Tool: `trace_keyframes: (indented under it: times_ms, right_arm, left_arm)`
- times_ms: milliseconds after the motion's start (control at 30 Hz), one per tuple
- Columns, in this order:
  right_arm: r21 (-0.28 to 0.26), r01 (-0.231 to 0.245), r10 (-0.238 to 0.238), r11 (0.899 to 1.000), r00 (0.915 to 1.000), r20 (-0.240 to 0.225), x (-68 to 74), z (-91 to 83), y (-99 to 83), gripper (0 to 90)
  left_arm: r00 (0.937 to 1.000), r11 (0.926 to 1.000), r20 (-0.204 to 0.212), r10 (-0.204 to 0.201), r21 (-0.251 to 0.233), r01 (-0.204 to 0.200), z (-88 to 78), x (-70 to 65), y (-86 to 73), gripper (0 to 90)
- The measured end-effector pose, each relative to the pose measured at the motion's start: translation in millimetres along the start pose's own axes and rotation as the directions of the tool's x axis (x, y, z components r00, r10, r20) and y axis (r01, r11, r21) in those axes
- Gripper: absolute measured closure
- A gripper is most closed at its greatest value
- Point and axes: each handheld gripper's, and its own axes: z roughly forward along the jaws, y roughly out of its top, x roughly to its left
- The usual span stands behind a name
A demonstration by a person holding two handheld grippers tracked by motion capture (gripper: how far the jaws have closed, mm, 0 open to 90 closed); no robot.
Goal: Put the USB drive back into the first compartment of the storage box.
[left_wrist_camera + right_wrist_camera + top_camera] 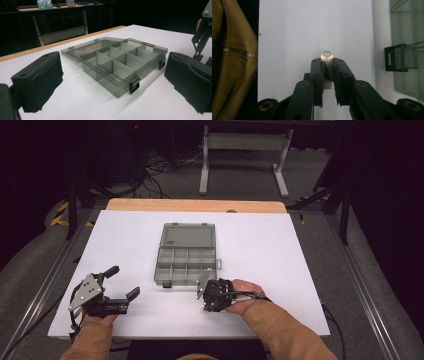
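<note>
A grey see-through organiser box (186,266) lies open in the middle of the white table, its lid (189,236) flat on the far side and its compartments looking empty. My right gripper (206,304) is just in front of the box's near right corner, tilted down at the table. In the right gripper view it (327,66) is shut on a small silver metal piece (327,53) with a loop at its tip, like a metal USB stick. My left gripper (124,281) stands open at the near left, with nothing between its jaws. Its own view (113,75) faces the box (120,67).
The white table top (280,250) has free room left and right of the box. A black latch (395,57) of the box sits close to the right of the right gripper. A tan jacket (232,62) hangs at the table's near edge. Stands and cables are on the floor beyond.
</note>
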Motion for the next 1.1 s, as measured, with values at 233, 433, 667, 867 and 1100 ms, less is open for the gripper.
trace_keyframes:
  times_ms: [233,433,667,867,1100]
  right_arm:
    - [-0.055,-0.011,0.012,0.998,0.9998,0.015,-4.3,-14.9,0.8,78.8]
    - [-0.101,-0.023,0.027,0.995,0.9989,0.038,-9.2,-27.2,2.5,78.8]
    - [-0.177,-0.032,0.044,0.984,0.9972,0.061,-16.4,-41.2,3.8,78.8]
    - [-0.219,-0.040,0.057,0.975,0.9959,0.070,-20.7,-47.6,4.8,78.8]
    - [-0.291,-0.055,0.084,0.955,0.9926,0.088,-28.6,-56.5,7.9,78.8]
  left_arm:
    - [1.0000,1.0000,-0.001,-0.001,0.002,0.001,0.0,-0.1,0.0,2.3]
    - [1.0000,1.0000,-0.001,-0.002,0.002,0.002,0.0,0.0,-0.2,2.4]
    - [1.0000,1.0000,0.000,-0.003,0.002,0.003,0.0,0.2,-0.3,2.3]
    - [1.0000,1.0000,0.000,-0.003,0.002,0.003,0.1,0.2,-0.3,2.3]
    - [1.0000,1.0000,0.001,-0.003,0.002,0.003,0.1,0.2,-0.4,2.3]
